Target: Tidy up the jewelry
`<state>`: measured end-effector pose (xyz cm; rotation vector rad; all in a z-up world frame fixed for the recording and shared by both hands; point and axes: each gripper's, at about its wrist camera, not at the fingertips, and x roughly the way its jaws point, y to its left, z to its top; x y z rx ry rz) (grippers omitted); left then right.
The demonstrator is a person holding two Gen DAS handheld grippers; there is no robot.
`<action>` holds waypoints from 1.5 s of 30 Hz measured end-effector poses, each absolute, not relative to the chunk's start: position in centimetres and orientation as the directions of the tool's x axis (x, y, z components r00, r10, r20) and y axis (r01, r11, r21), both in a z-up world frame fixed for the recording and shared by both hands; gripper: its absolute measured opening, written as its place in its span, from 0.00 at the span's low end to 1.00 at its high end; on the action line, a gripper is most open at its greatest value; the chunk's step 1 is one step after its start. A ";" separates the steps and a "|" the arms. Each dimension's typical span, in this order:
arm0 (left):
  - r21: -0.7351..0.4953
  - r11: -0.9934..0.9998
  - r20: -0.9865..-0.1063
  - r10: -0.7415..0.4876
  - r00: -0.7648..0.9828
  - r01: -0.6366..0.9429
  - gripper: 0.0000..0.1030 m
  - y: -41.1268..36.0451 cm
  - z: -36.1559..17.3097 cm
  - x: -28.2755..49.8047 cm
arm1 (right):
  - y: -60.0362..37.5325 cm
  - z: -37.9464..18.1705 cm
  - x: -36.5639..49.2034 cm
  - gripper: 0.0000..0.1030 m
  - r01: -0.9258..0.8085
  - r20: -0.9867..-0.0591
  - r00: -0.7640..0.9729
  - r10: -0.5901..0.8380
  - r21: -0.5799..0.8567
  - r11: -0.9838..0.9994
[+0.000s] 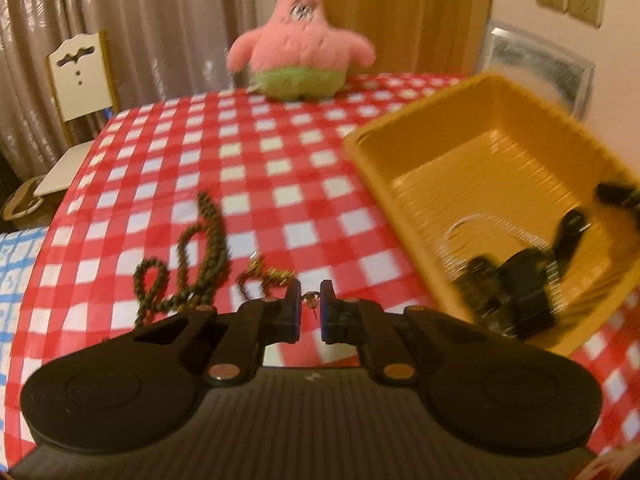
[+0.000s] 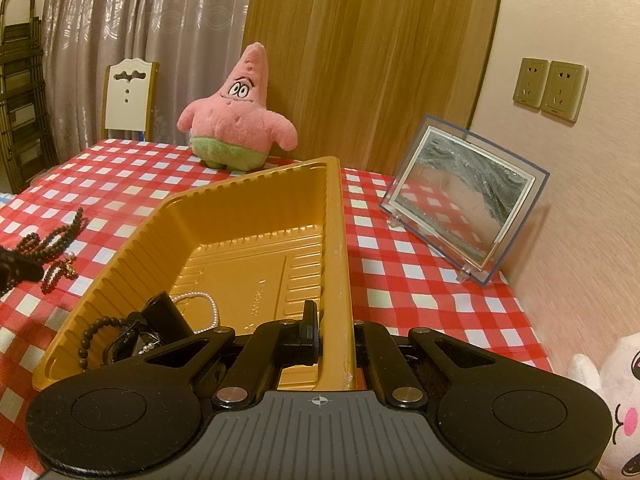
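My left gripper (image 1: pixel 311 304) is shut on a small earring (image 1: pixel 311 301), just above the checked tablecloth. A dark bead necklace (image 1: pixel 192 256) and a gold and red chain (image 1: pixel 266 276) lie on the cloth just ahead of it. The yellow tray (image 1: pixel 400 176) is tilted up at the right. It holds a pearl strand (image 2: pixel 210 304), a dark bead bracelet (image 2: pixel 90 340) and a black item (image 2: pixel 166 312). My right gripper (image 2: pixel 334 330) is shut on the tray's right wall (image 2: pixel 340 264). The beads on the cloth also show in the right wrist view (image 2: pixel 52 240).
A pink star plush (image 2: pixel 236 124) stands at the table's far edge. A framed sand picture (image 2: pixel 464 200) leans by the wall at right. A white plush (image 2: pixel 612 408) sits at the near right corner. A white chair (image 1: pixel 82 76) stands behind the table at left.
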<state>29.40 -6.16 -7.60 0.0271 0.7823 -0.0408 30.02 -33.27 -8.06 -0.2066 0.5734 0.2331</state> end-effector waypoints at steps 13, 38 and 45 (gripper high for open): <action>-0.169 0.971 -0.681 -0.241 0.692 0.171 0.07 -11.0 -5.9 31.3 | -33.2 -8.1 30.1 0.03 -0.276 -0.556 0.815 0.164 -0.124 0.953; -0.185 0.982 -0.656 -0.141 0.742 0.024 0.20 -5.9 -4.1 30.0 | -33.1 -8.1 30.4 0.03 -0.273 -0.558 0.813 0.164 -0.118 0.955; -0.117 0.988 -0.708 -0.013 0.706 -0.099 0.20 -1.9 -5.7 28.1 | -33.2 -8.1 30.4 0.03 -0.271 -0.559 0.813 0.162 -0.119 0.955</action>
